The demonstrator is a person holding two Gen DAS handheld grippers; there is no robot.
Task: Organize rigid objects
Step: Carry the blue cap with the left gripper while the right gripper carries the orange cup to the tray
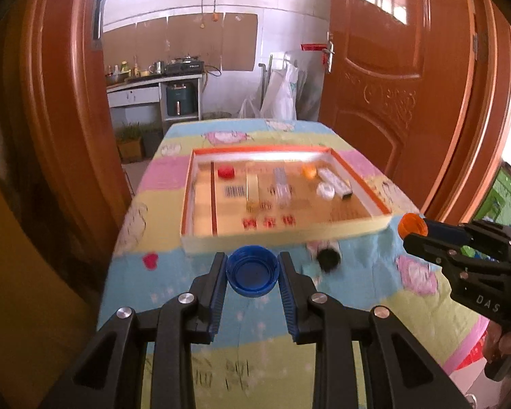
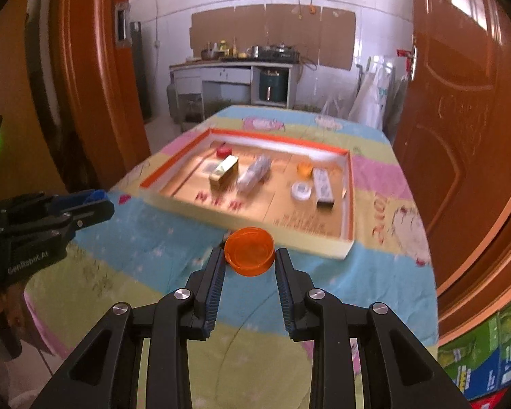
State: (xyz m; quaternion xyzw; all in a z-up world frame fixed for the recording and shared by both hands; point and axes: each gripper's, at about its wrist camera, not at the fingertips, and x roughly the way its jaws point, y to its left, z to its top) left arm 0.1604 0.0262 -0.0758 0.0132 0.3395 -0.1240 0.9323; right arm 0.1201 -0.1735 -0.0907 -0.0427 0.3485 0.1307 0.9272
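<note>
Two caps riding in two sets of tongs, heading for the tray.

The left tongs [image 1: 252, 266] are pinching a blue cap [image 1: 252, 274] by its rim, hollow side facing back, while the right tongs [image 2: 249, 259] are clamping an orange cap [image 2: 249, 250] the same way. The orange-rimmed tray [image 1: 361, 187] is lying straight ahead on the table [image 1: 173, 286], its near wall closer to the right hand's cap (a black-capped item [image 1: 328, 257] is sitting just before that wall).
</note>
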